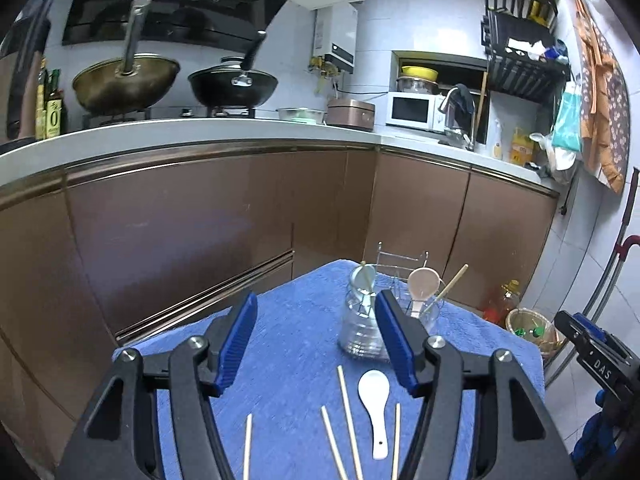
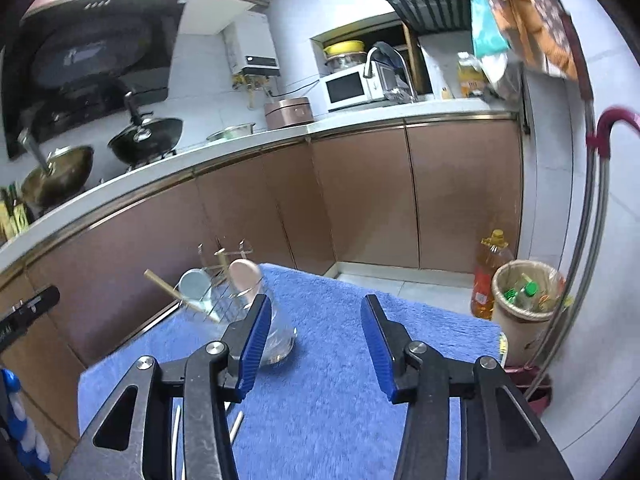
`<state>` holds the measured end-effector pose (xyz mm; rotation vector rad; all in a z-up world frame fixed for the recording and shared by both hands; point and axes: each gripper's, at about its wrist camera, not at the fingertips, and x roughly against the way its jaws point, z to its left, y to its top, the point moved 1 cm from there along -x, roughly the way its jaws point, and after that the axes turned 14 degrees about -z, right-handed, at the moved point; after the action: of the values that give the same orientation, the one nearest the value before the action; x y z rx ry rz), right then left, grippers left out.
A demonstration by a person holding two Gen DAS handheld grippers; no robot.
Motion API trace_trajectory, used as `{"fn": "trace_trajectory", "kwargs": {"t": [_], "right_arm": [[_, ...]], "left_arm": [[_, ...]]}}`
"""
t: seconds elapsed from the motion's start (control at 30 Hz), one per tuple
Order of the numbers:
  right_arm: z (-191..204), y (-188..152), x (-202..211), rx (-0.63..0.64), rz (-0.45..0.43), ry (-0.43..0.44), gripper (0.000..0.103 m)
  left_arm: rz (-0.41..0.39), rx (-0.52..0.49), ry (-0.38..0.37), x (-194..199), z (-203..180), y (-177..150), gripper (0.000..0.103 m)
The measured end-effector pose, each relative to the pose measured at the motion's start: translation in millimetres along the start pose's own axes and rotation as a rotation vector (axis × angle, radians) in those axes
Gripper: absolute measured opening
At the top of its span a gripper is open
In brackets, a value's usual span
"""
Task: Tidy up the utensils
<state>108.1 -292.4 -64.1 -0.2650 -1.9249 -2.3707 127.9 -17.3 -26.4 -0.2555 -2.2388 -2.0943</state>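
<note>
Both grippers empty above the blue-towelled surface, utensils partly sorted.

The left gripper has its fingers wide, the right gripper moderately apart; neither holds anything. A white spoon and loose chopsticks lie near on the blue towel; the glass jars with spoons stand at the far edge. Judged risk: reaching low for a thin chopstick could snag the towel, or a finger could knock over a jar.

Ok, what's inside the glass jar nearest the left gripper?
The near glass jar holds one pale blue-grey spoon, bowl end up, handle down inside. The left gripper's finger covers the jar's right side, so anything there is hidden.
</note>
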Motion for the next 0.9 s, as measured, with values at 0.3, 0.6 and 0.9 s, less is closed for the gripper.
{"fn": "trace_trajectory", "kwargs": {"t": [0.3, 0.6, 0.9], "right_arm": [[35, 7, 57, 0.117, -0.027, -0.016, 0.052], [55, 3, 90, 0.151, 0.006, 0.018, 0.053], [56, -7, 101, 0.05, 0.127, 0.109, 0.053]], "left_arm": [[-0.059, 0.003, 0.01, 52, 37, -5, 0.059], [0.023, 0.01, -0.021, 80, 68, -8, 0.059], [0.206, 0.109, -0.082, 89, 112, -35, 0.059]]}}
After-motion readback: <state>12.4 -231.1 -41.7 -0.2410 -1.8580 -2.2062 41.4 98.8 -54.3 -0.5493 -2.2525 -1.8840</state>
